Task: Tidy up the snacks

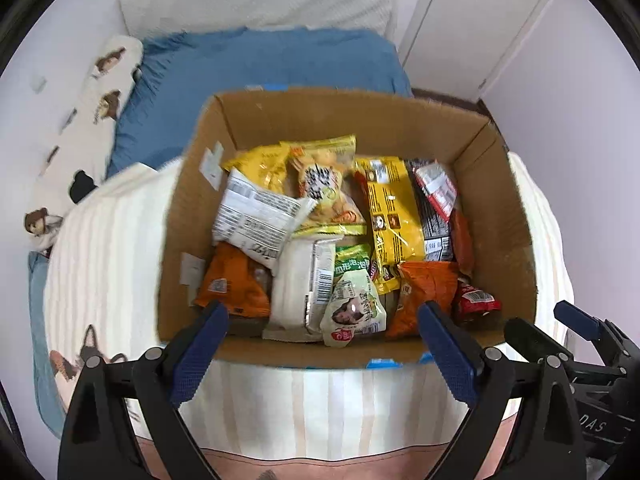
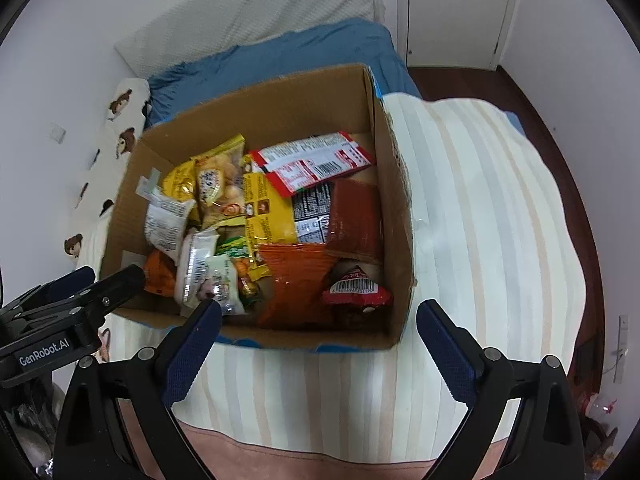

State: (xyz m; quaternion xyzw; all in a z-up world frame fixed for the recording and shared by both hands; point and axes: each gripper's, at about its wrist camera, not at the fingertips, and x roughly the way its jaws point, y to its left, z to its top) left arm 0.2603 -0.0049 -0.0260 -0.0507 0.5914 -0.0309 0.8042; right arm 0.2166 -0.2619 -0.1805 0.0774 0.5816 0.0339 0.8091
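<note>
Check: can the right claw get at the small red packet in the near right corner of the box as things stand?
Probably yes. The right claw is open and empty, above the box's near edge. The small red packet lies on top just inside, uncovered; only the box wall beside it limits room.

My bed: cream striped blanket [image 2: 480,208] | on it: open brown cardboard box [image 1: 504,216] | behind: blue quilt [image 1: 256,68]

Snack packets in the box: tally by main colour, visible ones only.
In the cardboard box, partly overlapping, so counts are approximate:
Yellow: 3
Orange: 2
White or cream: 3
Red: 3
Green and white: 1
Black: 1
Total: 13
Both grippers, left and right, hold nothing.
</note>
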